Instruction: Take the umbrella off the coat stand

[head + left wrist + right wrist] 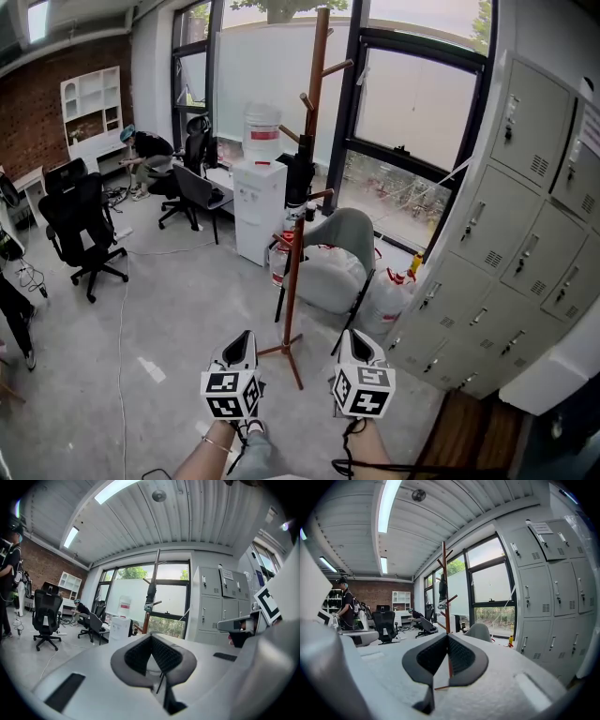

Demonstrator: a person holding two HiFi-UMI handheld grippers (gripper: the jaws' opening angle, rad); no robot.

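Well, the left tool (246,337) and the right tool (345,336) are held out low in front of the person, side by side with a gap between them. Both point toward the wooden coat stand (296,253) that rises from the concrete floor (187,300) a little way ahead. The left tool is clenched, its two dark pads meeting at the tips with nothing between them. The right tool is clenched and empty in the same way.

The umbrella (300,176), dark and folded, hangs about halfway up the stand's pole by one of the pegs, well apart from both tools. Just behind the stand are a white water dispenser (260,211) with a bottle on top and a grey chair (342,232), with tall windows beyond. Grey lockers (525,253) line the wall on the right. Off to the left stand black office chairs (80,225), and a person (145,155) sits bent forward near the brick wall.
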